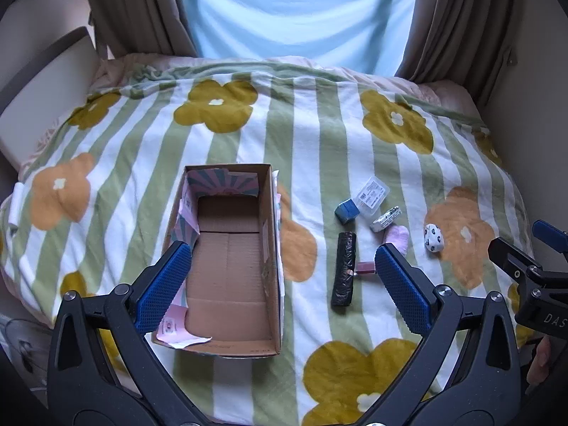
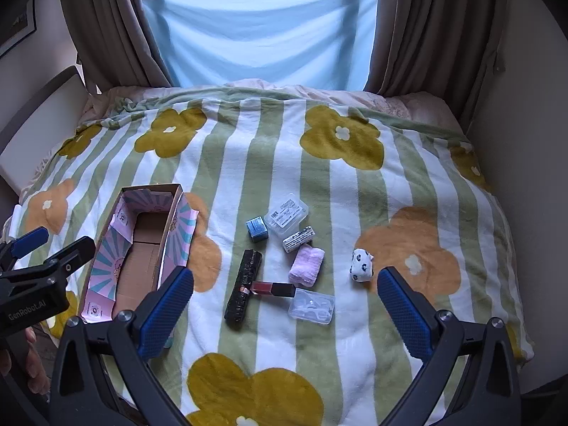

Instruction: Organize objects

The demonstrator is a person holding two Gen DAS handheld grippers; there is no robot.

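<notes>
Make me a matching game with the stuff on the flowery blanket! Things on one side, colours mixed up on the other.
Things:
1. small cube box
2. folded towel
3. long roll
4. little bundle with spots

Colours:
A. black
B. white with dark spots
C. blue
D. pale pink

Pairs: 1-C, 2-D, 3-A, 4-B

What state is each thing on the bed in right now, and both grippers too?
Box: open, empty.
Black roll: lying flat, rolled up.
Lip gloss: lying flat, capped.
Pink cloth: folded.
Spotted cloth: bundled, apart from the rest.
Near clear case: shut.
Far clear case: shut.
Blue box: shut.
Left gripper: open, holding nothing.
Right gripper: open, holding nothing.
</notes>
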